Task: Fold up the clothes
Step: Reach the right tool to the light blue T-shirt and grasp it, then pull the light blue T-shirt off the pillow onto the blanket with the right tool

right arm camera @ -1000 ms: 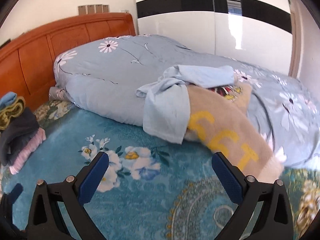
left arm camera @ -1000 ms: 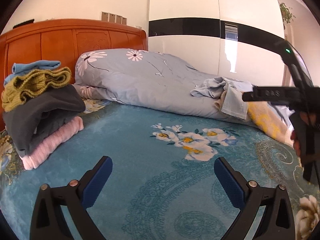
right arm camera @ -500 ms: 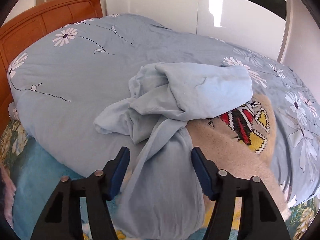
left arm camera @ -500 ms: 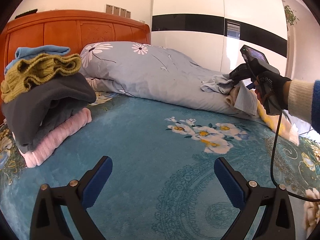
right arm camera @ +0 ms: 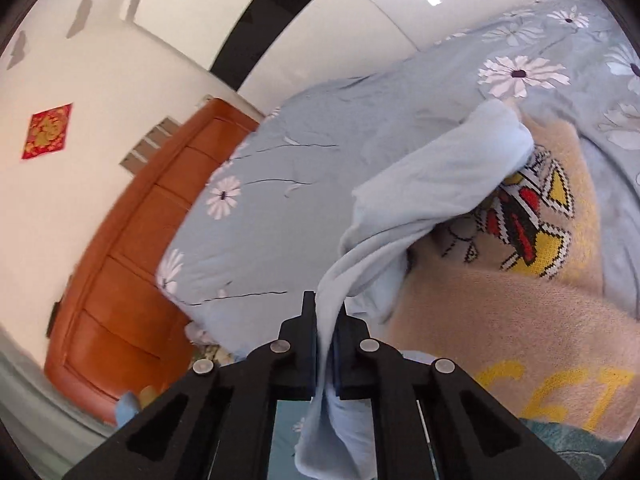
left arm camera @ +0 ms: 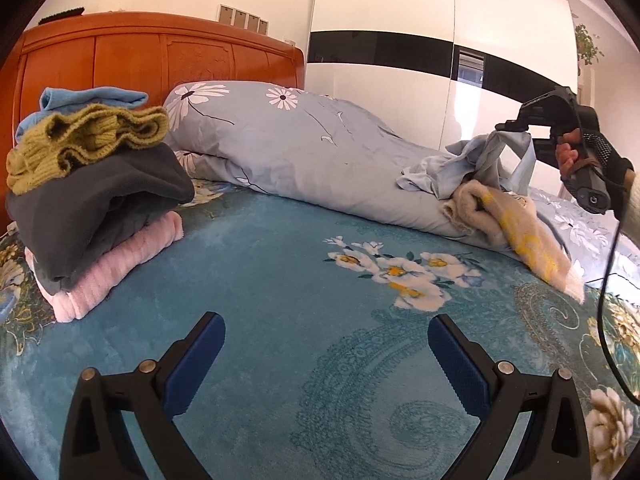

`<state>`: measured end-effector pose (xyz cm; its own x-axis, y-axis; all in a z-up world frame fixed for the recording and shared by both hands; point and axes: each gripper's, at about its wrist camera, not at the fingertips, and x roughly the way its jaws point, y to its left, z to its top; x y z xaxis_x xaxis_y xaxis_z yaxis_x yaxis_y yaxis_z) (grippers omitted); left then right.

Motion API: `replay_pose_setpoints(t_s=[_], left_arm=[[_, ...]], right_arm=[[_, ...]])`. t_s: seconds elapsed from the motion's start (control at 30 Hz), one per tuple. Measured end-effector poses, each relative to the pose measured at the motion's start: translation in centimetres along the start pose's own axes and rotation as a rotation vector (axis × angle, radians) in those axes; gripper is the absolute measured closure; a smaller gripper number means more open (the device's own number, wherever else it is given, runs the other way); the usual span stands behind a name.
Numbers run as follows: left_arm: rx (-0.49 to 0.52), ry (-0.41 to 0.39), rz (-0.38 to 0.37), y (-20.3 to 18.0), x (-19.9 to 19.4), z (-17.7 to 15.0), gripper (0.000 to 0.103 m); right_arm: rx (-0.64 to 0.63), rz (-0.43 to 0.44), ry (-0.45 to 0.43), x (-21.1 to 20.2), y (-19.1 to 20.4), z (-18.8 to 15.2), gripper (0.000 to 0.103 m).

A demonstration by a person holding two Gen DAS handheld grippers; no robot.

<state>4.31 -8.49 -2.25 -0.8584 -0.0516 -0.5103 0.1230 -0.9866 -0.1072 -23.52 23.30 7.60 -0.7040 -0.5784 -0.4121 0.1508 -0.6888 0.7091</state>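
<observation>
A crumpled light blue garment lies on the rolled grey-blue duvet, over a beige knit sweater with yellow letters. My right gripper is shut on a fold of the light blue garment and lifts it. In the left wrist view the right gripper holds the garment up at the far right, above the sweater. My left gripper is open and empty, low over the teal bedspread.
A stack of folded clothes lies at the left by the orange wooden headboard: pink, dark grey, olive knit and blue on top. A white wardrobe stands behind the bed. A black cable hangs from the right hand.
My right gripper closed on the light blue garment and raised it, tilting as it went. My left gripper stayed open over the bedspread and shifted slightly.
</observation>
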Motion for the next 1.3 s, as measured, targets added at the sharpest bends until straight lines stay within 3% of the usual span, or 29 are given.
replay_pose_setpoints(t_s=[0.13,0.4,0.5,0.63,0.73,0.83,1.13,1.23,1.3], left_arm=[[-0.016,-0.02,-0.003,0.0,-1.7,0.6,0.0],[-0.05,-0.046,-0.008,0.2,-5.1,0.6,0.0],[-0.064,-0.043,-0.015,0.3,-6.0,0.2,0.0],[-0.074,-0.038,-0.027,0.1,-6.9,-0.3,0.0],[-0.09,-0.015,-0.056,-0.1,-7.1,-0.8,0.0],[-0.101,0.009,-0.082,-0.5,-7.1,-1.3,0.0],[-0.085,0.091,-0.114,-1.0,-6.9,-3.1,0.0],[-0.089,0.104,-0.125,-1.2,-6.8,-3.4,0.0],[-0.078,0.111,-0.129,-1.5,-6.6,-3.6,0.0]], right_arm=[[-0.154,0.144,0.033,-4.7,4.8,-2.9,0.098],[-0.391,0.424,0.123,-16.0,11.5,-13.1,0.098],[-0.462,0.503,0.154,-19.7,12.7,-16.6,0.098],[-0.55,0.547,0.146,-25.2,12.9,-20.4,0.098],[-0.573,0.44,0.136,-27.8,10.8,-21.8,0.098],[-0.522,0.27,0.133,-28.1,6.6,-22.3,0.098],[-0.074,-0.214,-0.041,-31.2,-10.1,-18.1,0.098],[0.042,-0.415,-0.081,-32.4,-14.6,-17.5,0.098],[0.099,-0.445,-0.06,-32.8,-16.7,-18.0,0.098]])
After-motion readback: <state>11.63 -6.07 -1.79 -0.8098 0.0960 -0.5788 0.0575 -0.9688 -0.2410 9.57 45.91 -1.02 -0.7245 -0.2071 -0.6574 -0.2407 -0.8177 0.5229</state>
